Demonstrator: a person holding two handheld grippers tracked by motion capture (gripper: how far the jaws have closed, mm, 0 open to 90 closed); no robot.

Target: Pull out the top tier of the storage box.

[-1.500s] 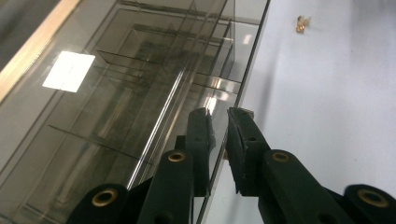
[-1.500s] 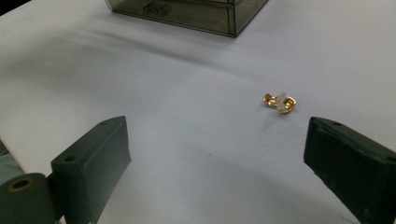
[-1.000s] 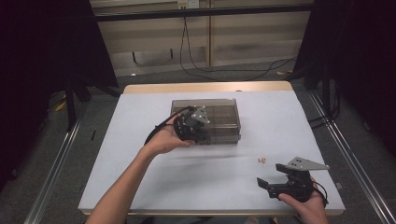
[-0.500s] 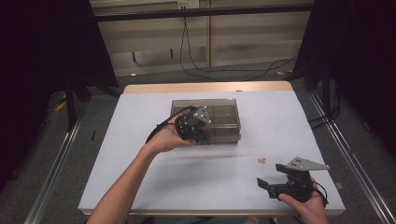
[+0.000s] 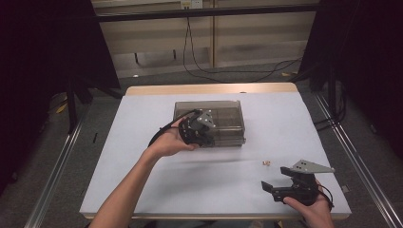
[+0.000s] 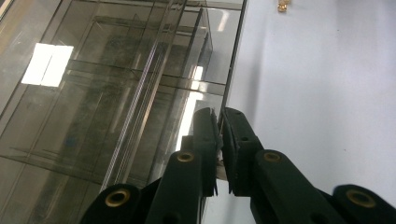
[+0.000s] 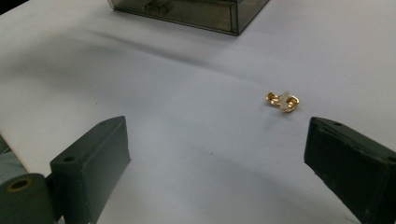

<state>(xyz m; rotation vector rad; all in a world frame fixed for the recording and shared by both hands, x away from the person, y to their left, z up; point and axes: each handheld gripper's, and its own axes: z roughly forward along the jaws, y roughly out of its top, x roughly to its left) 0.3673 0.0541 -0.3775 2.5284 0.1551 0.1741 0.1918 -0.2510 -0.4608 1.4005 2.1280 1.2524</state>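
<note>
My right gripper [image 7: 212, 163] is spread wide, the gold trinket [image 7: 282, 101] ahead and slightly right; my left gripper [image 6: 220, 140] is clenched on the box lid's edge [image 6: 232, 88].

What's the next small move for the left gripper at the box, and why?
Probably lift gently: the left gripper looks nearly closed on the thin front edge of the clear box, seemingly its lid. The right gripper sits open, apart from the small gold pieces.
</note>
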